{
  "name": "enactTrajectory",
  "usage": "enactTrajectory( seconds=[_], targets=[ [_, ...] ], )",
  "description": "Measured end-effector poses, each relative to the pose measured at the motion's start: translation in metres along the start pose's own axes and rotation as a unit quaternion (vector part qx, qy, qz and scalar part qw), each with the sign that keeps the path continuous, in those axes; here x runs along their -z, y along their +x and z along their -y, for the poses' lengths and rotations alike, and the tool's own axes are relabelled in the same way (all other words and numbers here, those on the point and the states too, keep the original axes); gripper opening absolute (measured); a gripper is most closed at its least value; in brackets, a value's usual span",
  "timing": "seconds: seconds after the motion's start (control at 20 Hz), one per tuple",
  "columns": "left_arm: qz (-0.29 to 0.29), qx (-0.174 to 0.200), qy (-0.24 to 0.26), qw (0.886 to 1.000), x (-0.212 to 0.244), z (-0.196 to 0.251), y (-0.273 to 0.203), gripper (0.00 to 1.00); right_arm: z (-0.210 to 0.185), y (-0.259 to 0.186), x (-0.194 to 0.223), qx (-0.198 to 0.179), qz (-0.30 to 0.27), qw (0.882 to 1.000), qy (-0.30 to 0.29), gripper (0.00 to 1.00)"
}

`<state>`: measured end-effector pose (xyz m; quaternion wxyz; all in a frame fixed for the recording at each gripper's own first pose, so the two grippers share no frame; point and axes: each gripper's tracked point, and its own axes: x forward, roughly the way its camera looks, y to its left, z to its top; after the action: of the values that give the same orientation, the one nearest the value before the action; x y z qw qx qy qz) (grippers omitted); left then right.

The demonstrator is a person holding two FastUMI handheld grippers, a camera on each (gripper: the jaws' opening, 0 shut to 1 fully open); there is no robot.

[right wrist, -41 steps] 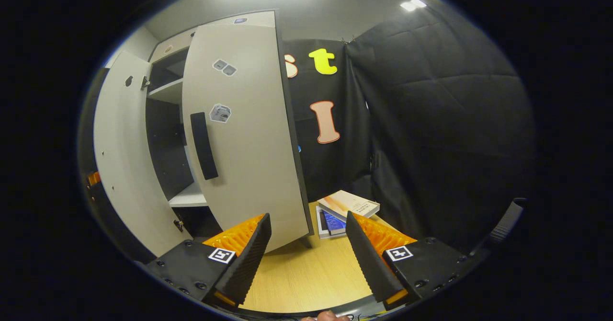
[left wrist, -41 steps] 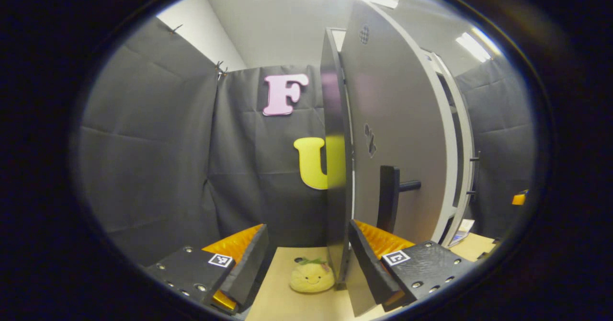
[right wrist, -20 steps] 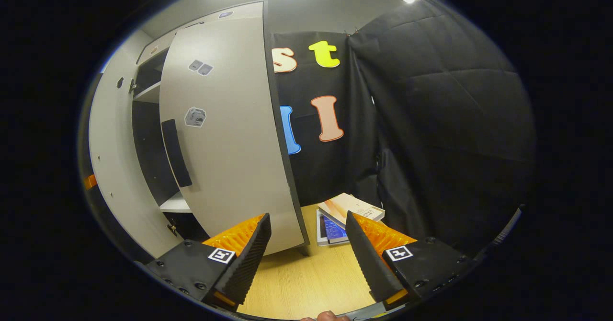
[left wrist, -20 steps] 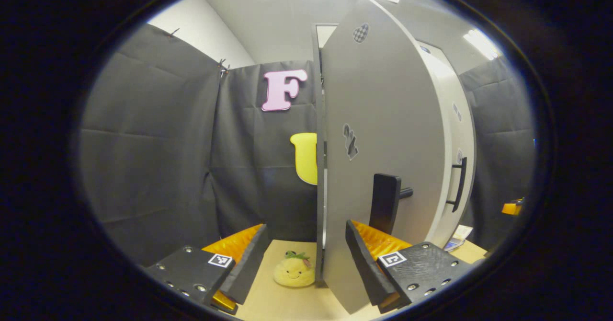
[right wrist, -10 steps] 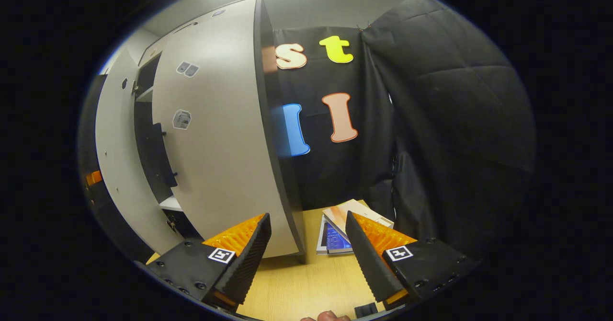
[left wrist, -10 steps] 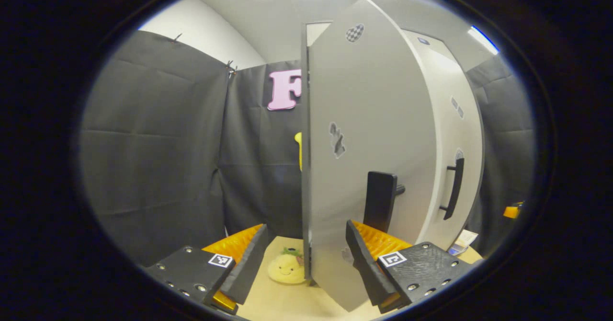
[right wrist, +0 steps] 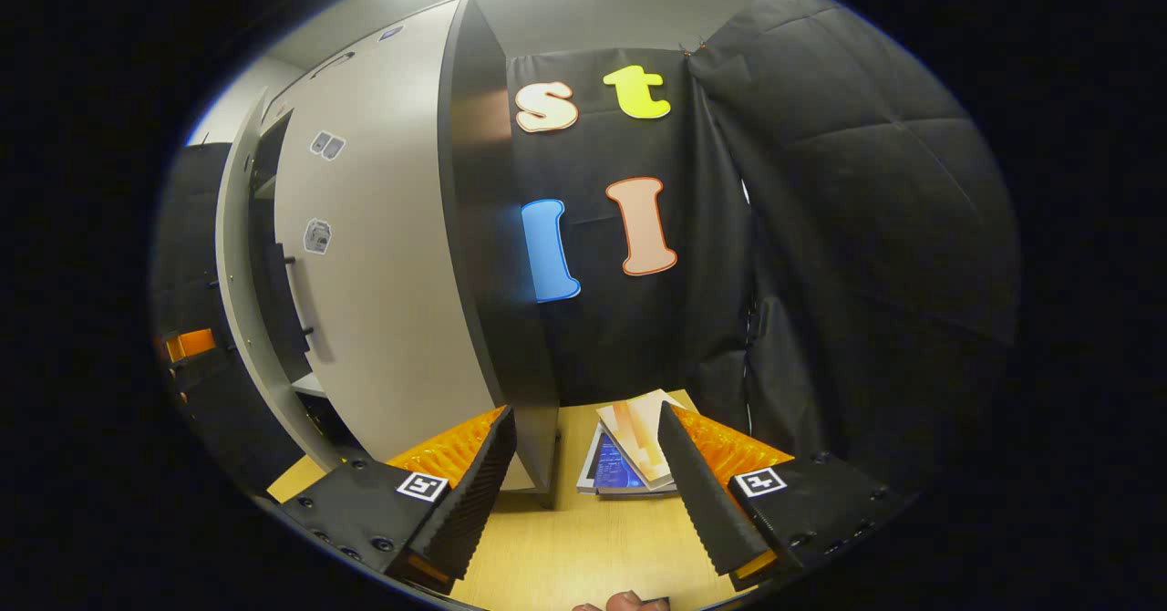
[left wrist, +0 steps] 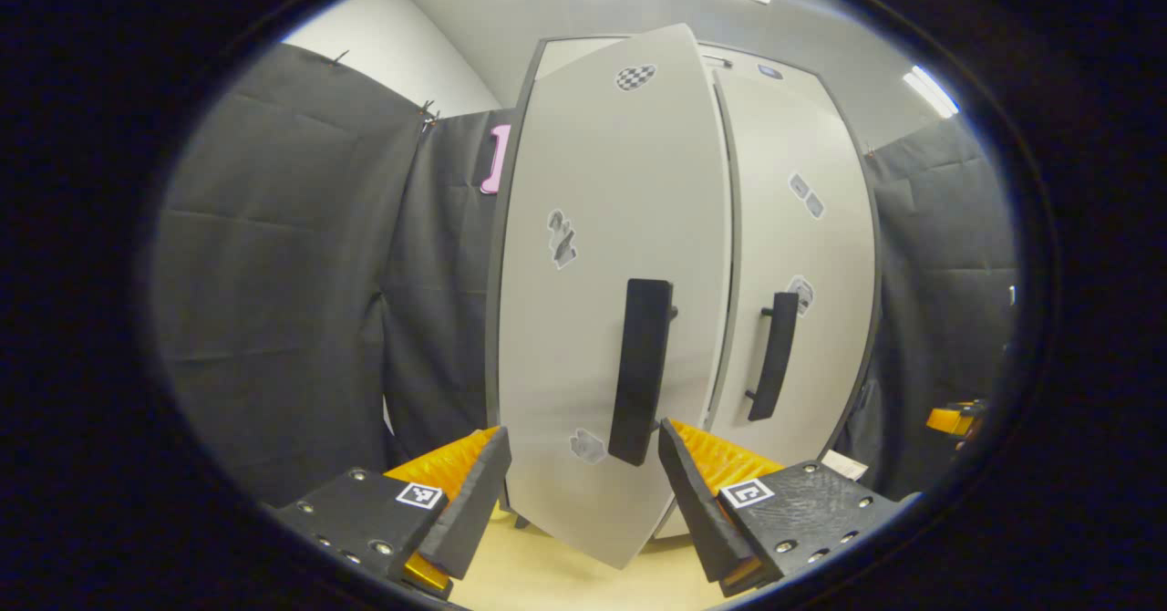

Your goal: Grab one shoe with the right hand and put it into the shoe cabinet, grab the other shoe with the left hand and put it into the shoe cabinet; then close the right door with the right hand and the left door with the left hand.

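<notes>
The left door [left wrist: 602, 319] of the shoe cabinet [right wrist: 483, 255] stood nearly shut beside the closed right door [left wrist: 798, 264], its handle [left wrist: 641, 369] at twelve o'clock of the spread, empty left gripper [left wrist: 583, 492], which I judged needed one last push, while the right gripper [right wrist: 583, 492] hung parted and empty.

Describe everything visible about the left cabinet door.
The left cabinet door is a tall, flat, pale grey panel, apparently laminate board, with a dark edge. A long dark vertical bar handle stands off its right side on short posts. Three small stickers mark it: a checkered one near the top, one at mid-height, one near the bottom. It is swung nearly closed but not flush, a thin dark gap separating it from the right cabinet door. The left gripper, open, sits right before its lower edge; contact cannot be told.
</notes>
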<state>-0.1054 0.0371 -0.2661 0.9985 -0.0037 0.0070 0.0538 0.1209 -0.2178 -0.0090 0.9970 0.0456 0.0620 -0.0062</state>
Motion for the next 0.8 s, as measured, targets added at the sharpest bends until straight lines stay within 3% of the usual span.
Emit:
enactTrajectory(
  seconds=[0.35,0.8],
  targets=[
    [0.010,0.016,0.011,1.000,-0.012,-0.014,-0.038,0.94,-0.045,-0.001,0.006,-0.014,-0.005,1.000,-0.016,0.98],
    [0.050,0.021,0.020,0.998,-0.041,-0.075,-0.072,0.94,-0.126,-0.027,-0.036,-0.011,0.062,0.995,-0.074,0.98]
  ],
)
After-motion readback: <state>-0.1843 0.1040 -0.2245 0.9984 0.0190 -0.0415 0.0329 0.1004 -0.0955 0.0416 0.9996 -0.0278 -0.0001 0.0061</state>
